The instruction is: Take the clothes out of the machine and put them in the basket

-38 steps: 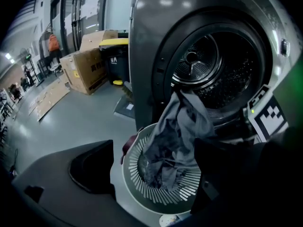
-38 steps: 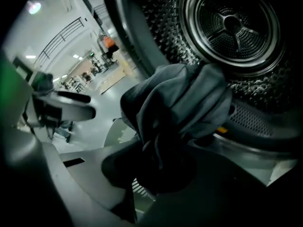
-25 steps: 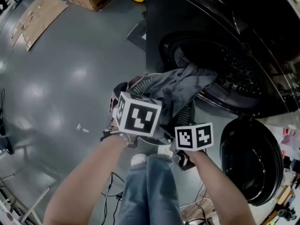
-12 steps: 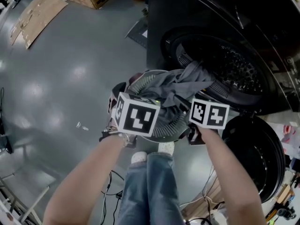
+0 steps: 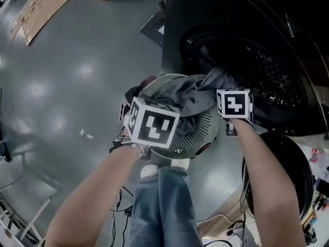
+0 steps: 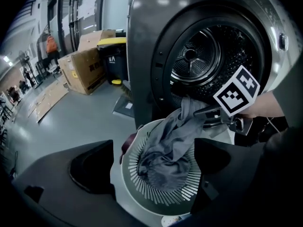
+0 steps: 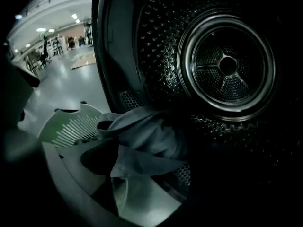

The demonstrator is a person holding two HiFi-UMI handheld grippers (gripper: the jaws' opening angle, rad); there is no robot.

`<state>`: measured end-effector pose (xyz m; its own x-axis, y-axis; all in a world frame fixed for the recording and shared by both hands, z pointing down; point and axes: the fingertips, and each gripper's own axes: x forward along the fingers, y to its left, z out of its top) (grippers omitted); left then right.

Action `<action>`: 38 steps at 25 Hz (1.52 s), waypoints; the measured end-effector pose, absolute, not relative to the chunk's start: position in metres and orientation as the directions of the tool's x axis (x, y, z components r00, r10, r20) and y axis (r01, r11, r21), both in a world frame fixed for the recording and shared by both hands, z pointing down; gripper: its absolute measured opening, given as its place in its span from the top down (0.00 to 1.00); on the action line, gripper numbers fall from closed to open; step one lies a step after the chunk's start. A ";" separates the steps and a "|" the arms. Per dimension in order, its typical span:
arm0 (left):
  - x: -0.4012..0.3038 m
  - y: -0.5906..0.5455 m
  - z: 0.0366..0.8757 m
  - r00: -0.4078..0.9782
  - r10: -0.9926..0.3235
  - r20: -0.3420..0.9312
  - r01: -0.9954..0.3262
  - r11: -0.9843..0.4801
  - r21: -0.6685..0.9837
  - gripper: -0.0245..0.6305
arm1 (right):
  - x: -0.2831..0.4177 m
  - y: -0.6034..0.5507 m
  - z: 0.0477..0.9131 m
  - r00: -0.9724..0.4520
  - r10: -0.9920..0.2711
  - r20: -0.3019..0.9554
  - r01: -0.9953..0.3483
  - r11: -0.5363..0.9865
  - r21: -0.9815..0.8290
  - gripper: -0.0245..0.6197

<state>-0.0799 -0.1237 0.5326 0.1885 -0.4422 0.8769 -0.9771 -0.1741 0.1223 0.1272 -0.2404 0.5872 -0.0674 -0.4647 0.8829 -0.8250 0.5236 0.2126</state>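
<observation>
a: flagging snag risk: grey garment [image 5: 187,94], frame centre, drapes from drum lip [image 5: 204,64] into basket [image 5: 203,134]. right fingers [image 7: 57,174] just opened, cloth between them ungripped.
b: left fingers [image 6: 90,167] apart, gripping nothing. tail may slide to floor [image 5: 77,86].

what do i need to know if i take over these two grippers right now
Left gripper: open, empty, above the basket.
Right gripper: at the drum mouth. Its jaws have just been opening and are now open, with the grey garment between them but not pinched.
Grey garment: mostly in the basket, one end on the drum's lip.
Done: garment nearly out.
Left: bring that end into the basket. The drum looks otherwise empty.
</observation>
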 end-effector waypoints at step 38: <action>-0.083 -0.080 0.468 0.162 -0.468 0.869 -0.986 -0.113 0.123 0.15 | 0.042 -0.072 0.479 -0.546 -0.222 0.808 -0.738 0.584 -0.338 0.38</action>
<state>-0.0826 -0.0801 0.4684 0.1621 -0.4675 0.8690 -0.9859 -0.1128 0.1232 0.0419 -0.0722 0.4789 -0.5461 -0.2222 0.8077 -0.7377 0.5844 -0.3380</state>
